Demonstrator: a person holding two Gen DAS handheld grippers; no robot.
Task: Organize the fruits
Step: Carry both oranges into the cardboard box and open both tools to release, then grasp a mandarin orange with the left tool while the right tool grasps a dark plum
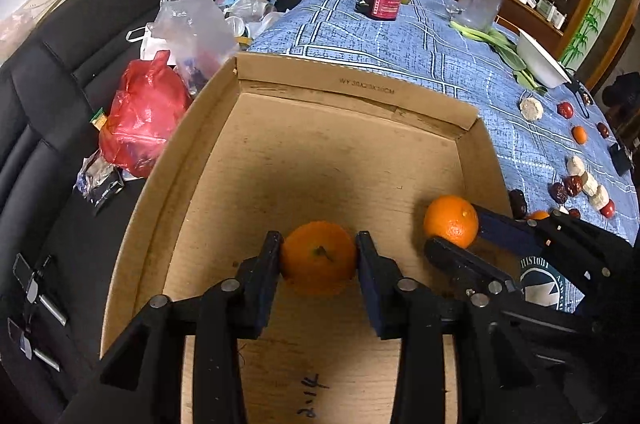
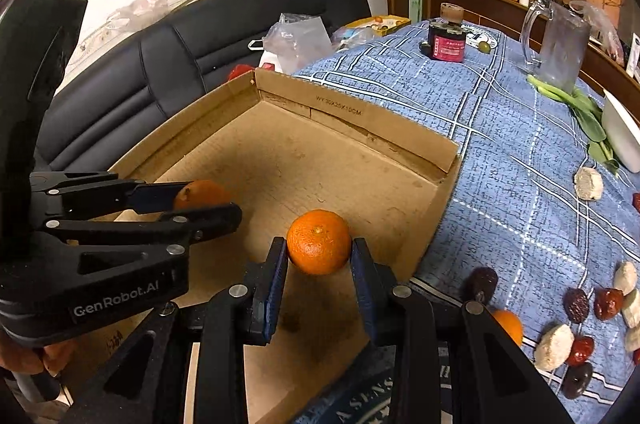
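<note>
The fruits are two oranges, one in each gripper, and both hang low over the brown cardboard box (image 1: 360, 80). The left gripper (image 1: 318, 256) has its jaws a small way apart with the left orange (image 1: 318, 258) right between its pads. The pads look to be touching the orange's sides, but I cannot tell how hard they press. The right gripper (image 2: 319, 250) grips the right orange (image 2: 319, 242) the same way, jaws only a little open. The two grippers sit side by side, the right one just beside the left.

I think this is the putting-down step. Next, each gripper needs to open more, let its orange rest on the box floor, then lift away slowly. More fruits (image 2: 580, 304) wait on the blue tablecloth (image 2: 500, 144), off to the right of the right gripper.
</note>
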